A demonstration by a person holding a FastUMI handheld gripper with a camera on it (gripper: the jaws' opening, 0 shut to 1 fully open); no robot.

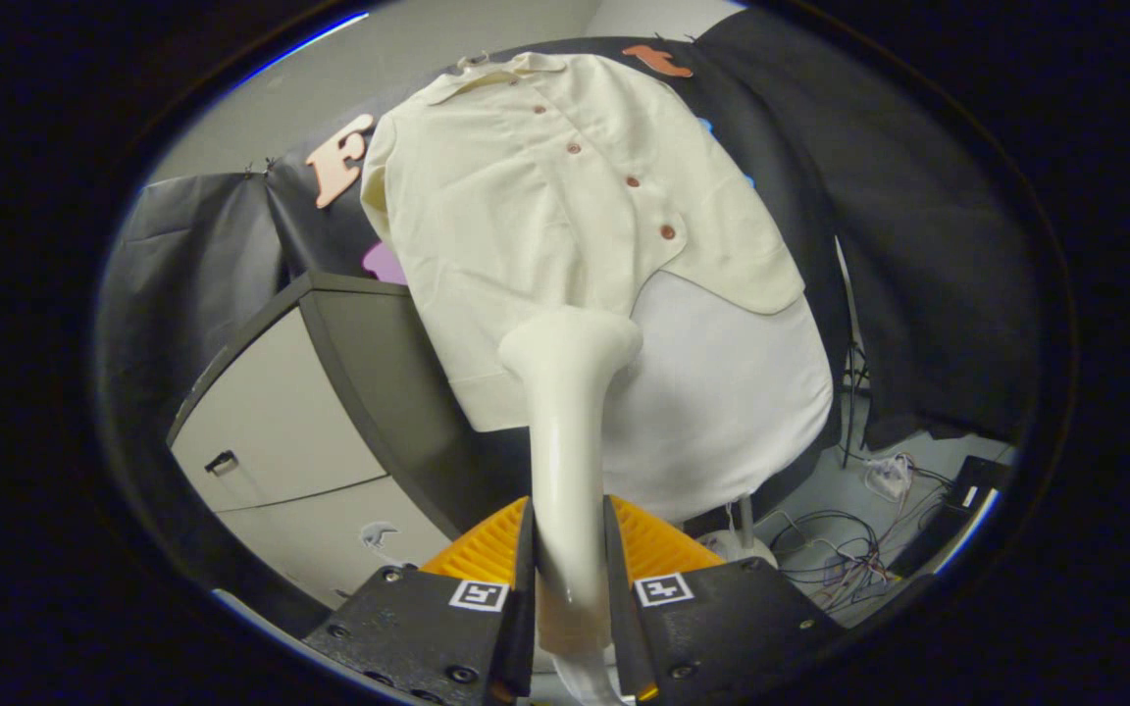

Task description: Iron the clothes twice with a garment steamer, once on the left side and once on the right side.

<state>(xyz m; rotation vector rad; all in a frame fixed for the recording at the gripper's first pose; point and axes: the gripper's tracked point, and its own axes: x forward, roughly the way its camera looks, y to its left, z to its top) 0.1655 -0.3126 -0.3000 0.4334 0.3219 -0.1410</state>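
Observation:
A cream short-sleeved shirt (pixel 545 196) with a row of reddish buttons hangs spread over a white ironing board (pixel 732 392) that stands upright ahead of me. My gripper (pixel 570 549) is shut on the handle of a white garment steamer (pixel 565 431), both fingers pressing its sides. The steamer's wide head (pixel 570 343) rises beyond the fingers and rests against the shirt's lower hem, near the button line and slightly to its left side. The view is tilted, so the shirt leans to the left.
A cabinet (pixel 300 422) with a dark top and pale drawer fronts stands left of the board. Tangled cables and a power strip (pixel 879 490) lie on the floor to the right, beside the board's stand (pixel 746 529).

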